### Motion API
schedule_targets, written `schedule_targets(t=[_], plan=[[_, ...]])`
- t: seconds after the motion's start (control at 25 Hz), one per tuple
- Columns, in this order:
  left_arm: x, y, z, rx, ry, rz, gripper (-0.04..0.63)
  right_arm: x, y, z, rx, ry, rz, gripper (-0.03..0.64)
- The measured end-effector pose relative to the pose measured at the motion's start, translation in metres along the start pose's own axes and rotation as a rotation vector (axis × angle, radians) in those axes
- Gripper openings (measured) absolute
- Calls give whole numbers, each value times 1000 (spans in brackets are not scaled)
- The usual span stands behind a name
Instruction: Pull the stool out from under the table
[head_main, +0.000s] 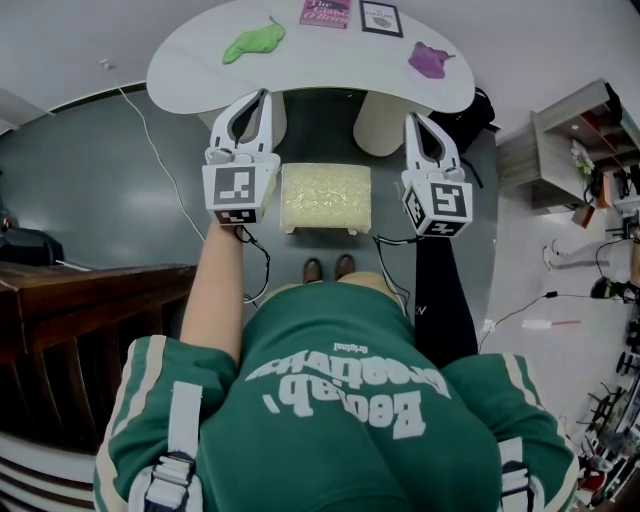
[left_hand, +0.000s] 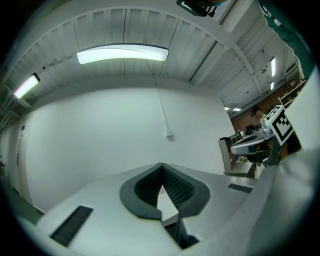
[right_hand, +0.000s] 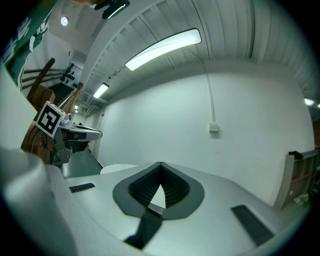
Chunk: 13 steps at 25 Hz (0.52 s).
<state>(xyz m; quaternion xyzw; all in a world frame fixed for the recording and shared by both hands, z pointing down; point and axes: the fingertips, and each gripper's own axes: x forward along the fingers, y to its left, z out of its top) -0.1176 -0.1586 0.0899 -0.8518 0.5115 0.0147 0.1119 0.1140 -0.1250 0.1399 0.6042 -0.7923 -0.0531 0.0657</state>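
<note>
Stool (head_main: 325, 198) at frame centre, long axis left-right, seen from head view only; left claw (head_main: 264, 95), right claw (head_main: 410, 118) closed, empty, flanking.

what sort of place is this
Probably an indoor lab or workshop room: a cluttered shelf against the wall, loose cables across the floor, and a strip light on the ceiling.

A cream, patterned square stool (head_main: 326, 198) stands upright beside the white table (head_main: 200, 75).
</note>
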Motion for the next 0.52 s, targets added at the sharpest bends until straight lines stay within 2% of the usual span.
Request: schedule_targets(t=[0.24, 0.52], plan=[[0, 2, 0, -38, -6, 18, 14, -5, -3, -5, 1, 11, -2, 6], [3, 0, 0, -31, 6, 20, 14, -11, -11, -7, 19, 12, 0, 6]])
